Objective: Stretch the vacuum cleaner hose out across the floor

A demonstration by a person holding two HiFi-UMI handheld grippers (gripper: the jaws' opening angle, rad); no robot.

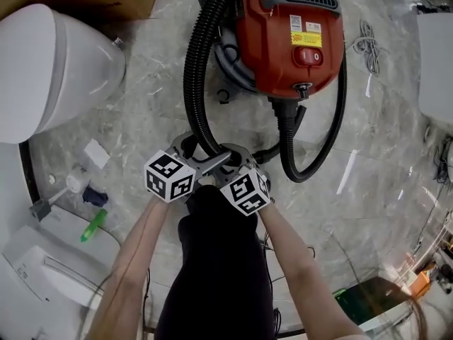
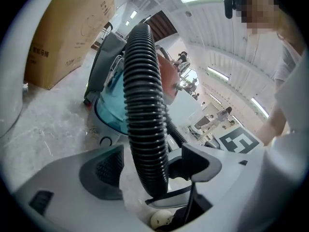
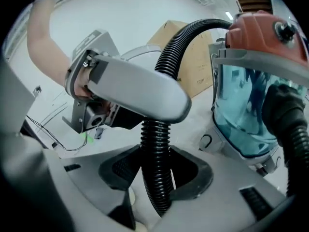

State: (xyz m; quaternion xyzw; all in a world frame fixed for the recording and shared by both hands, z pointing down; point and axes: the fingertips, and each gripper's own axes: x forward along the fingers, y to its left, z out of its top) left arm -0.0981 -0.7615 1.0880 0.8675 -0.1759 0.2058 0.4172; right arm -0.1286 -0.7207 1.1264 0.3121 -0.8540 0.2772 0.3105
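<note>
Straddling the black ribbed vacuum hose, the left gripper has its jaws apart, slim gaps either side. Only the head view shows that hose looping from the red canister vacuum cleaner at upper centre. The right gripper pinches the hose.

No word or number can be read with certainty. On the red domed body of the vacuum cleaner, a yellow rectangular label and a small white label are seen, their print too small to make out. Dark printed lines are carried on the side of the brown cardboard box, blurred beyond reading. Black-and-white square code patterns, without letters, are shown on the white cube of the left gripper and the white cube of the right gripper.
</note>
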